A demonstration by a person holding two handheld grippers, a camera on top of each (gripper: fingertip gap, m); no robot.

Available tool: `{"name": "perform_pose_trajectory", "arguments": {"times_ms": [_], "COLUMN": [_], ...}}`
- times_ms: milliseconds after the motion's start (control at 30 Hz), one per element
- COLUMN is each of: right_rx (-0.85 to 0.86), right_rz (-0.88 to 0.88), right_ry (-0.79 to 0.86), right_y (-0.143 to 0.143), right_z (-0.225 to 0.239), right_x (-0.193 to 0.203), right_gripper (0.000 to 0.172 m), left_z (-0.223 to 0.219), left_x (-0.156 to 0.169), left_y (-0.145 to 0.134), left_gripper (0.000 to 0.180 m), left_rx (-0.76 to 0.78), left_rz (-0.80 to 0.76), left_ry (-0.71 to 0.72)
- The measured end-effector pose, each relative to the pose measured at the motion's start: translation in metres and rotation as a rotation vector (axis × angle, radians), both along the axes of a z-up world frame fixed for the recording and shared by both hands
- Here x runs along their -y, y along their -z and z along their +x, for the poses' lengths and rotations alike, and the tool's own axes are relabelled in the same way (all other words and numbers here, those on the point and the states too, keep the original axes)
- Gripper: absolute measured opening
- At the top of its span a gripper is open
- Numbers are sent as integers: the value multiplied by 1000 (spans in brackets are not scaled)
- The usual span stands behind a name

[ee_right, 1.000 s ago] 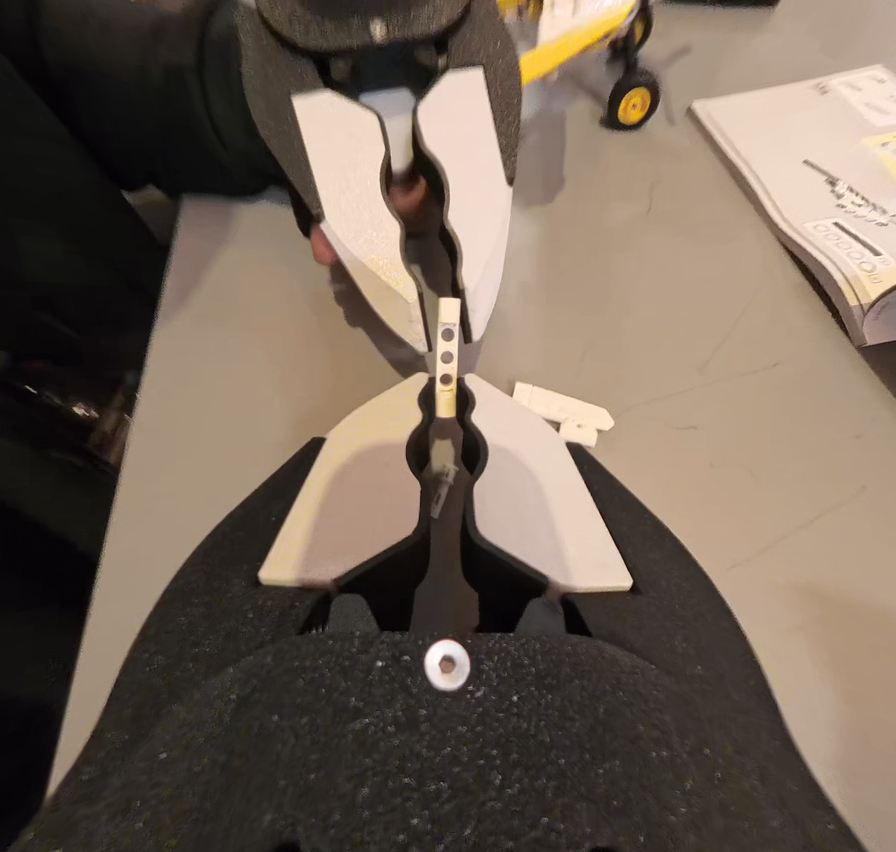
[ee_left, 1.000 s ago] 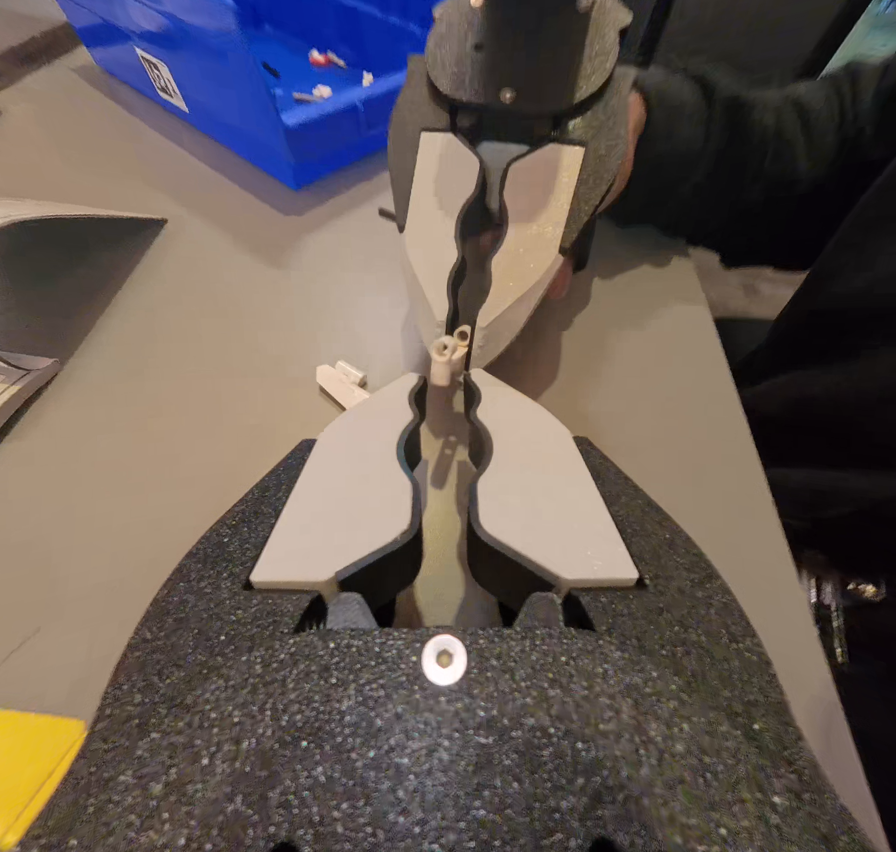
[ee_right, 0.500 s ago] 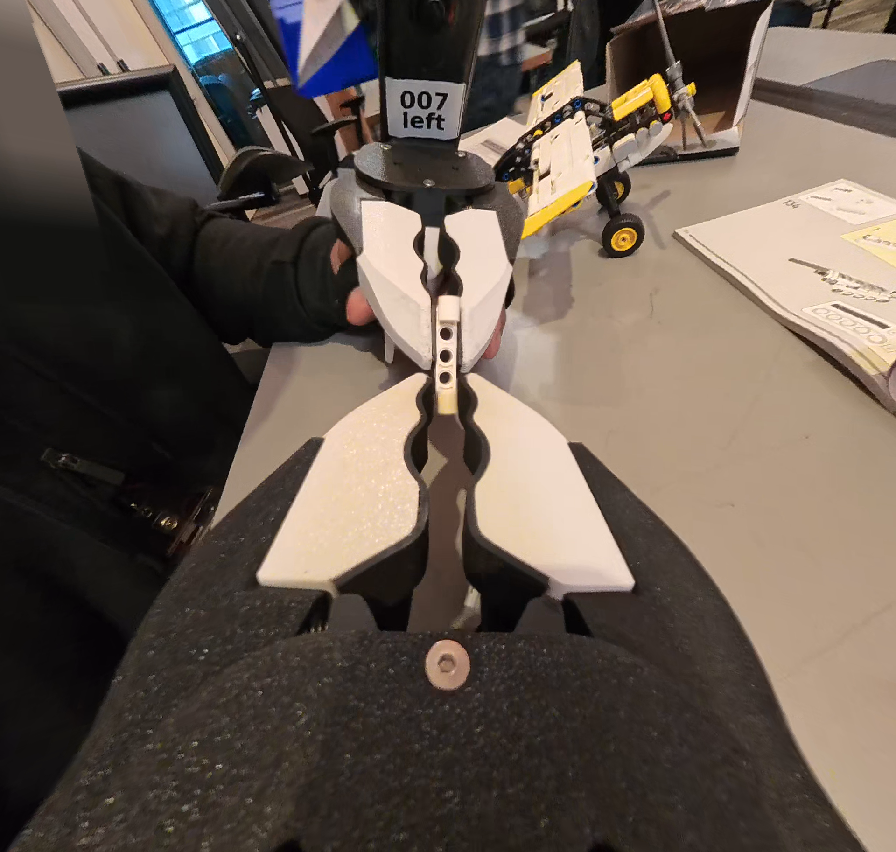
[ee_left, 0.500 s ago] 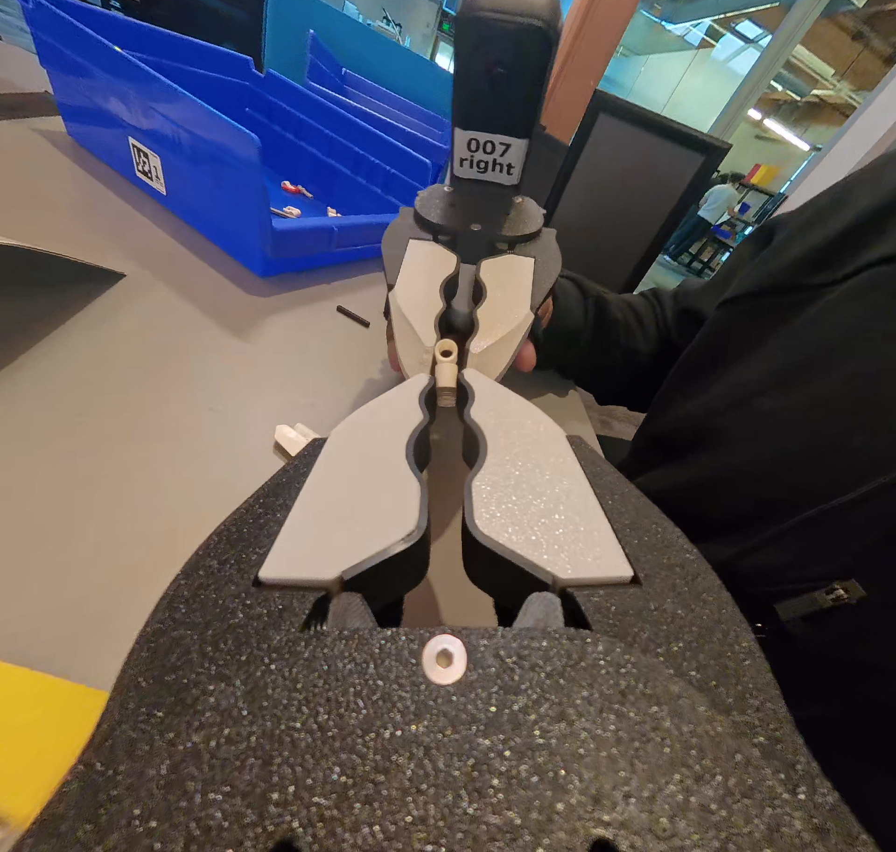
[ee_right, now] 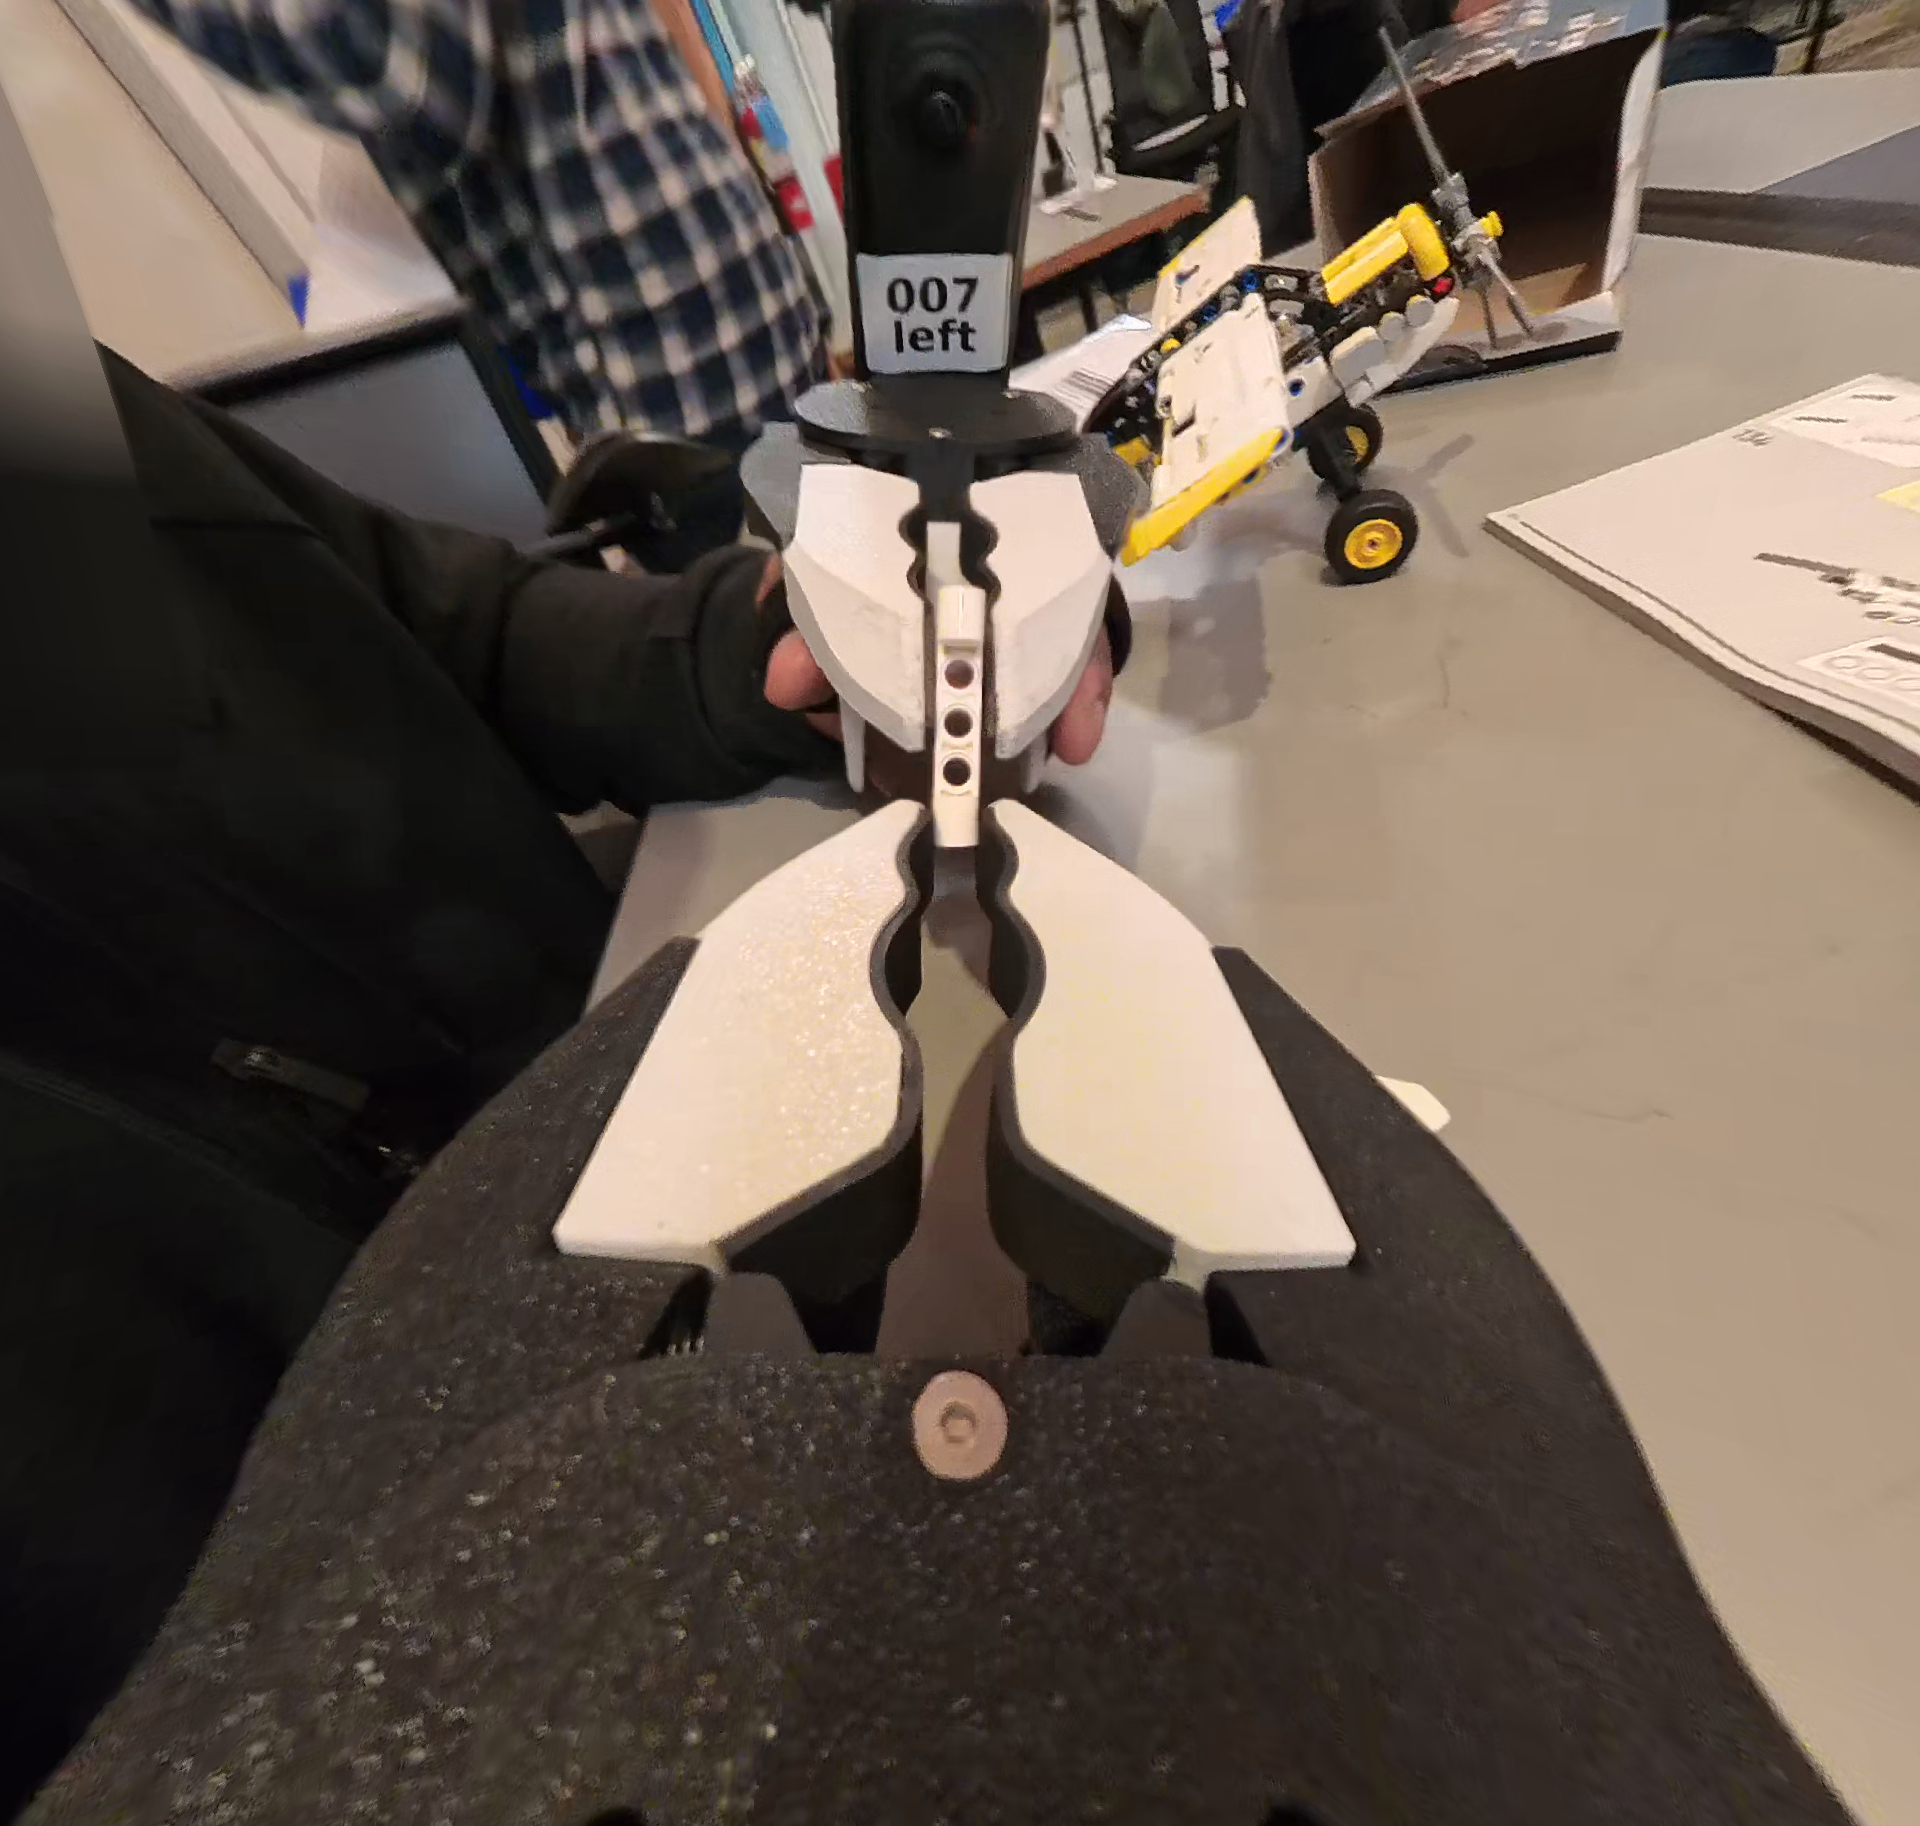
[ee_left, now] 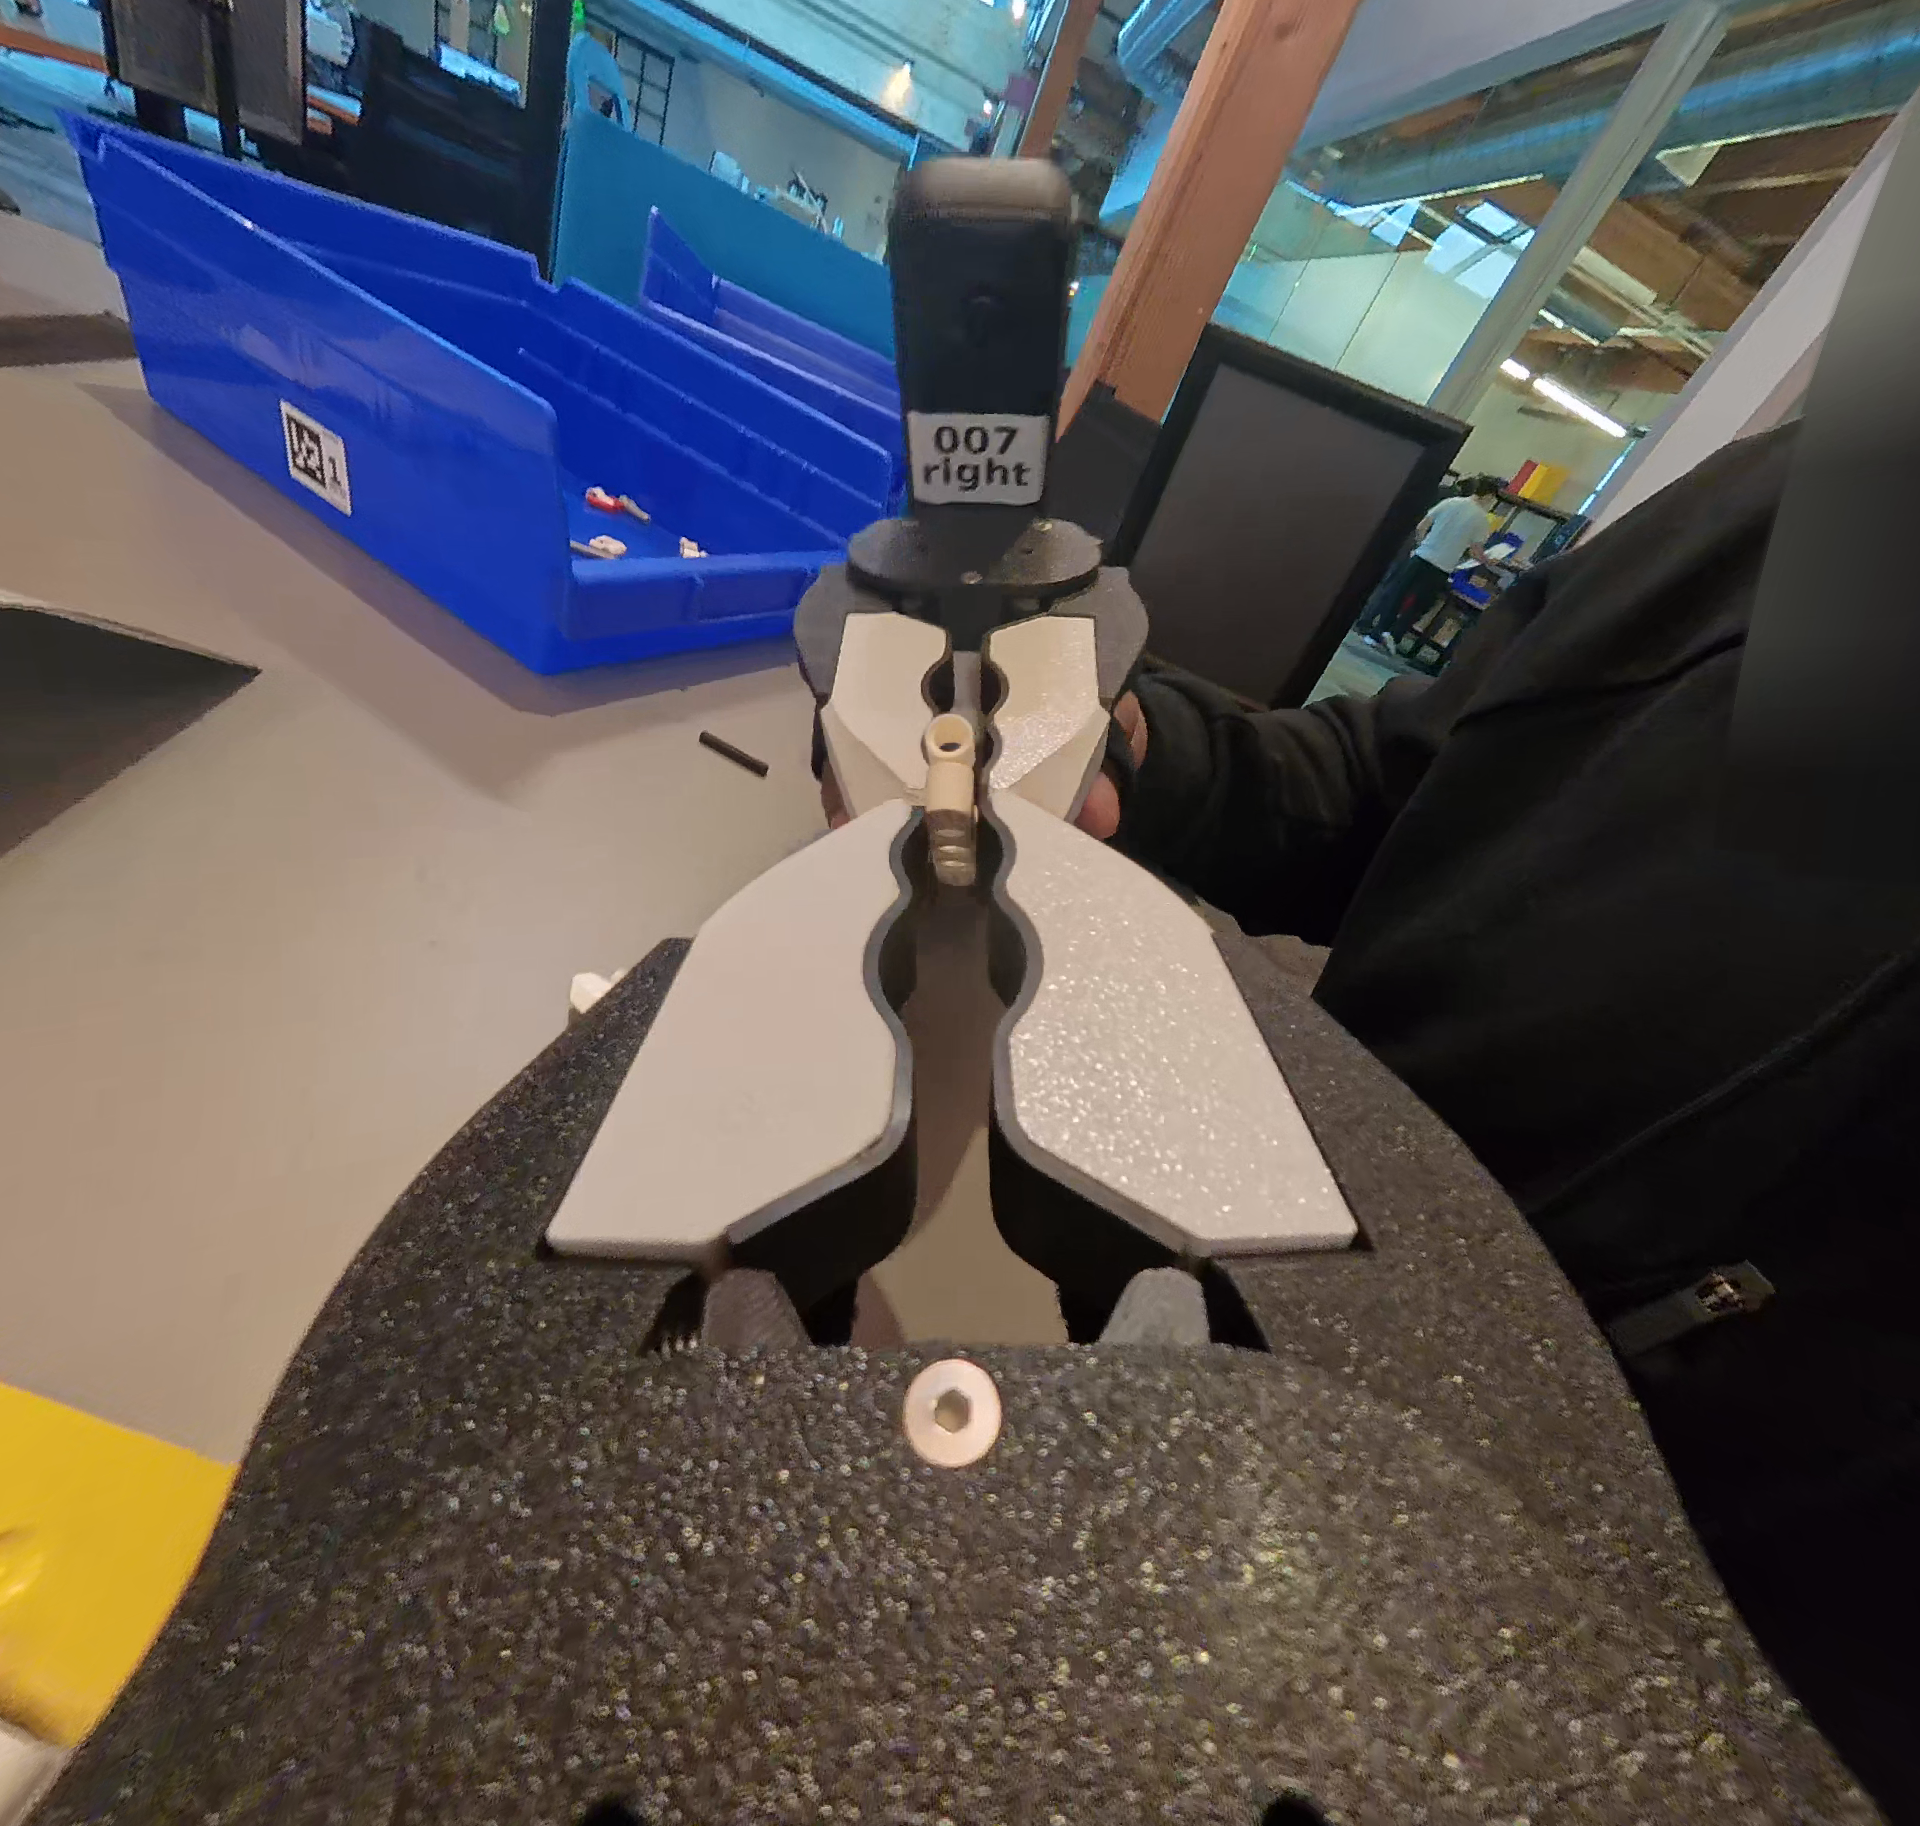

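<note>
Grippers face each other tip to tip above your grey table [ee_right: 1455, 893]. Your left gripper [ee_left: 951, 826] is clamped on a small beige connector piece [ee_left: 948, 774]; your right gripper [ee_right: 956, 826] is clamped on a white beam with three holes [ee_right: 956, 727]. Both parts sit between the opposing fingertips; a blue bin [ee_left: 416, 405] and a yellow-wheeled model [ee_right: 1278, 394] stand behind

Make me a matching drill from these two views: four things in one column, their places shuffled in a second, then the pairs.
1. white beam with holes
2. small red part
3. black pin
4. yellow wheel

A. inside the blue bin
B. loose on the grey table
C. on the toy vehicle
D. in the right gripper

Pairs: 1-D, 2-A, 3-B, 4-C
</note>
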State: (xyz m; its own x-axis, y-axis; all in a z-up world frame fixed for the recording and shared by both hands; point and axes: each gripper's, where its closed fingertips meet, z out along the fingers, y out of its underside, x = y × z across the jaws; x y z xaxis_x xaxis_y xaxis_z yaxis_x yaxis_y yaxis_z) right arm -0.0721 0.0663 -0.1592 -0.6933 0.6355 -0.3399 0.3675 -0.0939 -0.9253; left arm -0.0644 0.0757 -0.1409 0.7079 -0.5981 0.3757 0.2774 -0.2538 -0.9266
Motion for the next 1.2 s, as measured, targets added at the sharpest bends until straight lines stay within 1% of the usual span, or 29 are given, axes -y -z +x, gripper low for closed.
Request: {"name": "perform_pose_trajectory", "arguments": {"times_ms": [100,167,267,400,500,600,667,900,1200], "right_rx": [19,21,-21,-127,-188,-214,-216,-212,-252], "right_rz": [-90,-104,-20,176,311,396,410,346,460], "right_ry": [-41,-31,39,216,321,390,402,406,482], "right_y": [-6,-6,-4,-3,-2,-1,-1,-4,-4], "right_z": [3,1,-4,-14,-20,-23,-25,-26,-28], "right_x": [3,2,-3,-17,-24,-27,-26,-22,-25], "right_gripper": [7,7,7,7,7,7,7,7,7], "left_z": [4,3,-2,-12,-18,-25,-27,-28,-30], "left_x": [2,0,-5,-13,-17,-18,-18,-17,-19], "left_y": [-4,-3,-1,2,0,-3,-4,-8,-7], "left_gripper": [12,14,14,13,12,11,11,11,11], "left_rx": [7,9,23,65,118,163,162,189,199], "left_rz": [33,30,7,-43,-52,-45,-41,-13,-12], "left_ry": [22,1,-37,-119,-172,-213,-219,-219,-258]}}
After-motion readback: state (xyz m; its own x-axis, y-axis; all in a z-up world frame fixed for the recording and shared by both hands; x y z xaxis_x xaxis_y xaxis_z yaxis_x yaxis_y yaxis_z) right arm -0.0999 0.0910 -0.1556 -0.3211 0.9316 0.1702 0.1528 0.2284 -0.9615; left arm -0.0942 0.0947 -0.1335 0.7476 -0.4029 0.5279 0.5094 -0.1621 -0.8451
